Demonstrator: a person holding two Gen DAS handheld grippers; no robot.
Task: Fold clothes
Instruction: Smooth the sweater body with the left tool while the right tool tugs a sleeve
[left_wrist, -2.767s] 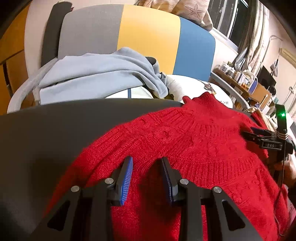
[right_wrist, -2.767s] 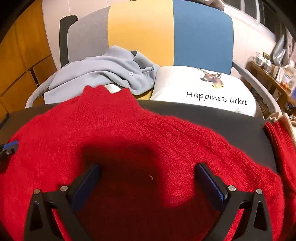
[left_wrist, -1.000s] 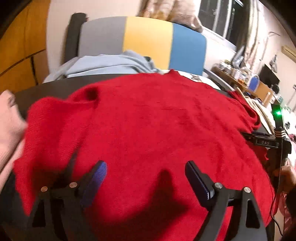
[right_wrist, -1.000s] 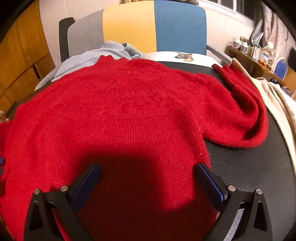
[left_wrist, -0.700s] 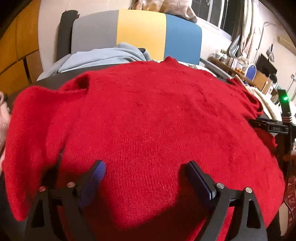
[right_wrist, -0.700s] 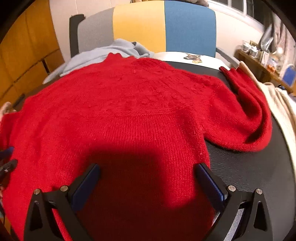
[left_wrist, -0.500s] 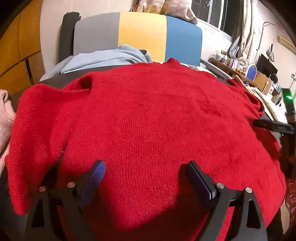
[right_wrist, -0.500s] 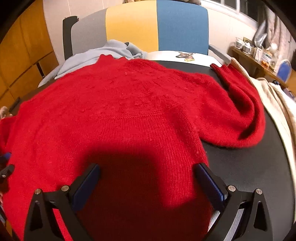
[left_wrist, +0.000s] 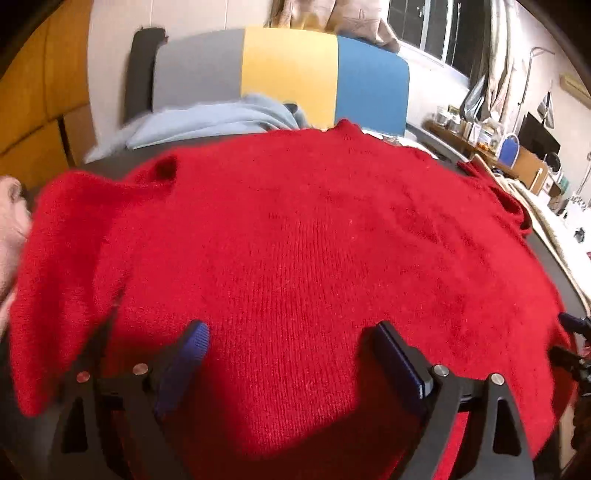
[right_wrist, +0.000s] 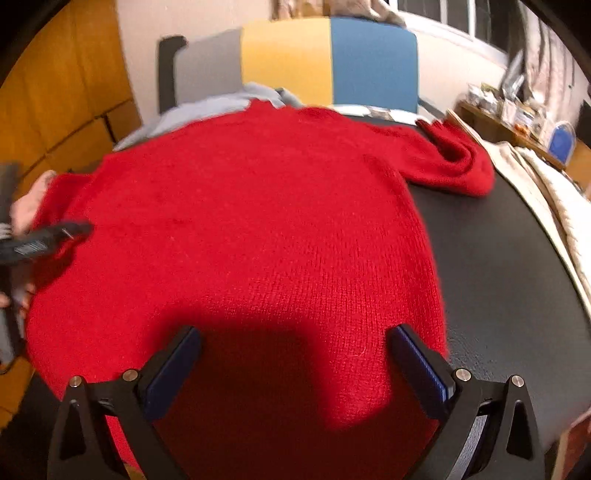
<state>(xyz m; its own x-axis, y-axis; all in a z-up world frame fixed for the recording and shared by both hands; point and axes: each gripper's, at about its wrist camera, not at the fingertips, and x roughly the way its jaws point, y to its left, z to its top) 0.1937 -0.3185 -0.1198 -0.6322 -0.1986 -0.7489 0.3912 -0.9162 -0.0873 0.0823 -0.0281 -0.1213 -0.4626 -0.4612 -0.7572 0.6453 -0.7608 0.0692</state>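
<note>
A red knitted sweater lies spread flat on a dark table, collar at the far side. It also fills the right wrist view, its right sleeve bent back at the far right. Its left sleeve lies folded along the left edge. My left gripper is open and empty just above the sweater's lower body. My right gripper is open and empty above the lower hem. The left gripper's tip also shows in the right wrist view at the left edge.
A grey, yellow and blue chair back stands behind the table with a light blue garment on it. A cream garment lies at the table's right side. A pink garment shows at the left edge.
Both grippers have drawn back toward the near edge, so more of the sweater shows. The left gripper was nearly shut 2.8 s ago and is now wide open.
</note>
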